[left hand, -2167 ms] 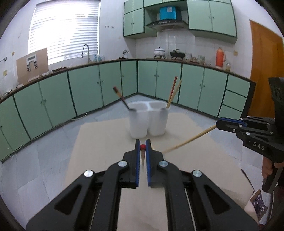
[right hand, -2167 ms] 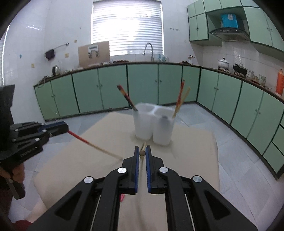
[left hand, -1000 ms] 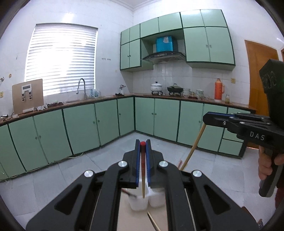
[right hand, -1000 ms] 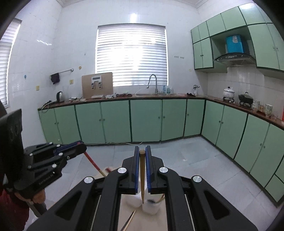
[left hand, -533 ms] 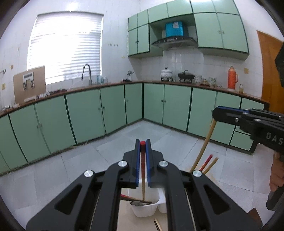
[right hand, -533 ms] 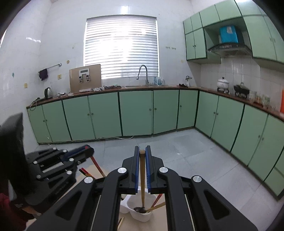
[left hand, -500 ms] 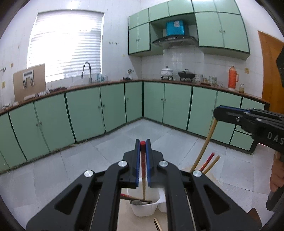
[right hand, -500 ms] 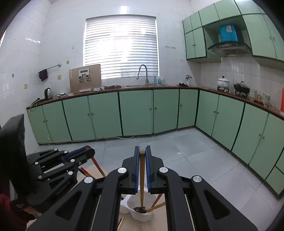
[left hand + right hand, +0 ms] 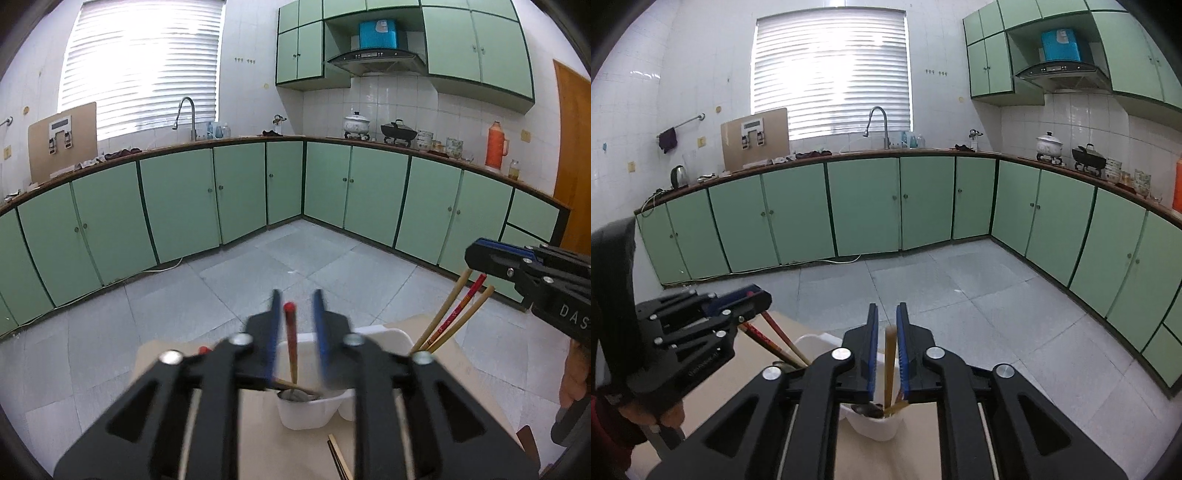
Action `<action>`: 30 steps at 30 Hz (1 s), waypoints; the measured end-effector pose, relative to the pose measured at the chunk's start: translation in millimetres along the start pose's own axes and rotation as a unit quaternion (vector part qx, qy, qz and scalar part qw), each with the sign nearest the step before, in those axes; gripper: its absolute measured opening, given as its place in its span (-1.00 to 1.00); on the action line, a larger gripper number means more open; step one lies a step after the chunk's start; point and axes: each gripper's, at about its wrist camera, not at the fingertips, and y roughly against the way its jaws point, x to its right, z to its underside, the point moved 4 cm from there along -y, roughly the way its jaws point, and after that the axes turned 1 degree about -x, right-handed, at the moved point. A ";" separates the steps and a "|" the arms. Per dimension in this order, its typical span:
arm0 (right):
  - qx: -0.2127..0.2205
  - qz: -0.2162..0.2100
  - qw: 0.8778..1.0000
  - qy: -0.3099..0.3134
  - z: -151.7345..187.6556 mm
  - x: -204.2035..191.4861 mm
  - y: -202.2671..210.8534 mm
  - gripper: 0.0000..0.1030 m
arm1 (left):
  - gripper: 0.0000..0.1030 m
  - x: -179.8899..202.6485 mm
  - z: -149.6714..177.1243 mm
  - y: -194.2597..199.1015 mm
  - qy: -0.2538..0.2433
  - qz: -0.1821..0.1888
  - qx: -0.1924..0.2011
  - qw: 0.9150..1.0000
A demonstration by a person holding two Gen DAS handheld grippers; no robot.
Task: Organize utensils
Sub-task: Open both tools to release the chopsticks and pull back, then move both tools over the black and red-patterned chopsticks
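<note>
Chopsticks (image 9: pixel 290 343) stand free between both parted grippers (image 9: pixel 296 328) (image 9: pixel 885 347); only the left view shows loose sticks (image 9: pixel 338 456) on the table (image 9: pixel 306 454).

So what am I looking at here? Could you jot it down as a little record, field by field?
Setting: kitchen with green cabinets
Work surface: beige table
Container: white utensil holder with compartments
Left hand-held gripper: fingers apart, red-tipped chopstick standing between them, lower end in the holder
Right hand-held gripper: fingers apart, plain wooden chopstick between them, lower end in the holder
Already in holder: a spoon and several more chopsticks
Left on table: a chopstick pair in front of the holder
</note>
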 end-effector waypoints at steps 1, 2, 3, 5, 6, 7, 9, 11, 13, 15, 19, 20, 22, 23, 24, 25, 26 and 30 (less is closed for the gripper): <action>0.005 0.000 1.000 -0.006 0.7 2.2 4.9 -0.70 | -0.35 -0.6 0.2 3.4 0.001 0.001 0.003 1.000; 0.010 0.001 1.000 -0.009 -0.1 4.7 8.2 -0.60 | -0.28 -1.3 0.1 8.9 0.002 0.004 0.008 1.000; 0.018 0.003 1.000 -0.012 0.5 6.6 14.9 -0.47 | -0.19 -1.3 0.0 15.4 0.004 0.006 0.014 1.000; 0.030 0.009 0.999 -0.014 2.6 9.6 27.2 -0.38 | -0.06 -1.4 -1.1 27.0 0.007 0.008 0.024 1.000; 0.034 0.010 0.999 -0.015 2.7 10.7 31.4 -0.32 | -0.01 -1.9 -0.9 34.4 0.007 0.008 0.032 0.999; 0.040 0.011 0.999 -0.017 4.6 12.1 38.5 -0.27 | 0.04 -0.6 -0.8 39.8 0.007 0.008 0.037 0.999; 0.050 0.012 0.998 -0.022 9.5 13.5 51.3 -0.14 | 0.27 -0.3 2.3 56.7 0.005 0.005 0.055 0.998; 0.056 0.012 0.998 -0.025 16.0 13.7 62.1 -0.05 | 0.34 1.9 7.4 71.9 0.000 0.004 0.068 0.998; 0.060 0.013 0.998 -0.028 27.9 12.8 73.6 0.00 | 0.43 4.4 15.0 86.5 -0.004 0.001 0.077 0.997; 0.059 0.010 0.998 -0.032 40.4 10.5 81.8 0.12 | 0.54 4.9 25.9 100.6 -0.001 -0.001 0.084 0.996; 0.051 0.009 0.998 -0.038 69.8 2.4 93.7 0.29 | 0.69 4.0 52.0 120.2 0.007 -0.004 0.081 0.997; 0.049 0.011 0.998 -0.039 76.9 0.0 95.4 0.38 | 0.72 3.4 59.8 124.0 0.010 -0.005 0.078 0.997; 0.042 0.020 0.998 -0.046 97.3 -3.9 100.1 0.56 | 0.75 1.2 74.8 129.2 0.014 -0.007 0.070 0.997; 0.039 0.023 0.998 -0.050 104.6 -4.9 101.5 0.68 | 0.75 -0.3 83.5 131.4 0.016 -0.010 0.064 0.998; 0.034 0.024 0.998 -0.054 114.6 -6.6 102.9 0.73 | 0.76 -1.5 89.9 132.3 0.017 -0.013 0.060 0.998; 0.027 0.024 0.998 -0.055 124.2 -8.6 103.6 0.74 | 0.77 -3.3 100.0 133.4 0.019 -0.016 0.053 0.998; 0.020 0.026 0.998 -0.056 132.9 -10.6 103.8 0.74 | 0.79 -5.0 108.6 133.8 0.020 -0.020 0.046 0.999; -0.004 0.029 0.997 -0.068 158.8 -15.2 103.4 0.81 | 0.79 -12.7 144.1 133.2 0.014 -0.036 0.011 0.999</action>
